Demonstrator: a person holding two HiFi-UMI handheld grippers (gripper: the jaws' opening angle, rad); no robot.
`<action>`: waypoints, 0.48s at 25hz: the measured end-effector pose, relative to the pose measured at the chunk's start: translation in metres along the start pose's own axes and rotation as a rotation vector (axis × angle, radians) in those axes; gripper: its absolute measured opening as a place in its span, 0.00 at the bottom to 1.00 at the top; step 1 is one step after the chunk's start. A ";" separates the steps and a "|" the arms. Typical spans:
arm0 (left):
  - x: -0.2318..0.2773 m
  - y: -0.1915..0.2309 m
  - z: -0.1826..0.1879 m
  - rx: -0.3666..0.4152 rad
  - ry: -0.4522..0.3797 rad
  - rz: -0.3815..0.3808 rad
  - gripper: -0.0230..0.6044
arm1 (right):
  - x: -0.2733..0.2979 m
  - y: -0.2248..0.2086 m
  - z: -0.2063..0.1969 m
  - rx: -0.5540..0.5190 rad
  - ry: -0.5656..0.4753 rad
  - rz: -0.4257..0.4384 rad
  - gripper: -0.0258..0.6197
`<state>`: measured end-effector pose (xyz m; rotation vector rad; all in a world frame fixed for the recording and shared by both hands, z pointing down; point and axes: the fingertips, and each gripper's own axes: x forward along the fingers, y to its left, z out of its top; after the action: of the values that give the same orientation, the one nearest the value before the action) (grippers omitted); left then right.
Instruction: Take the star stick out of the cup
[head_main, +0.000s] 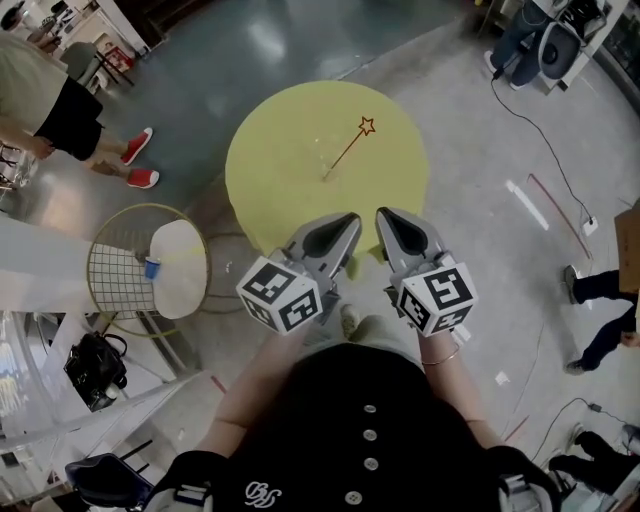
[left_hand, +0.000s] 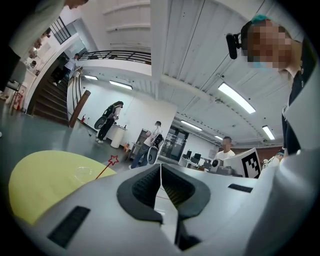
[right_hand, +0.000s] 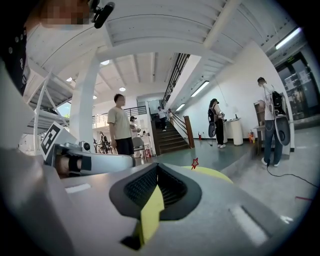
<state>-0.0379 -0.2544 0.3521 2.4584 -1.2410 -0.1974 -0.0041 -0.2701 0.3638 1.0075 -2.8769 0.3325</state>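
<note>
A thin stick topped with a red-outlined star (head_main: 367, 126) leans out of a clear cup (head_main: 325, 172) near the middle of the round yellow table (head_main: 270, 150). Both grippers hover at the table's near edge, well short of the cup. My left gripper (head_main: 348, 220) is shut with nothing in it, and so is my right gripper (head_main: 384, 216). In the left gripper view the star (left_hand: 114, 160) and the faint cup (left_hand: 84, 173) lie beyond the shut left gripper (left_hand: 161, 169). In the right gripper view only the star (right_hand: 194, 163) shows above the shut right gripper (right_hand: 158, 168).
A round wire chair with a white cushion (head_main: 178, 266) stands left of the table. A person in red shoes (head_main: 140, 162) stands at the upper left. Other people's legs (head_main: 598, 290) and cables (head_main: 545, 130) are on the floor at the right. A black bag (head_main: 96, 368) sits lower left.
</note>
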 end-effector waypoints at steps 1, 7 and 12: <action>0.002 0.002 -0.001 -0.002 0.003 0.000 0.06 | 0.002 -0.002 -0.001 0.002 0.002 -0.001 0.04; 0.013 0.019 0.000 -0.007 0.011 -0.001 0.06 | 0.014 -0.012 -0.006 0.014 0.013 -0.015 0.04; 0.024 0.034 0.005 -0.008 0.019 -0.017 0.06 | 0.027 -0.024 -0.007 0.023 0.022 -0.037 0.04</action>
<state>-0.0500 -0.2932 0.3622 2.4593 -1.2093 -0.1822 -0.0108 -0.3030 0.3789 1.0530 -2.8375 0.3716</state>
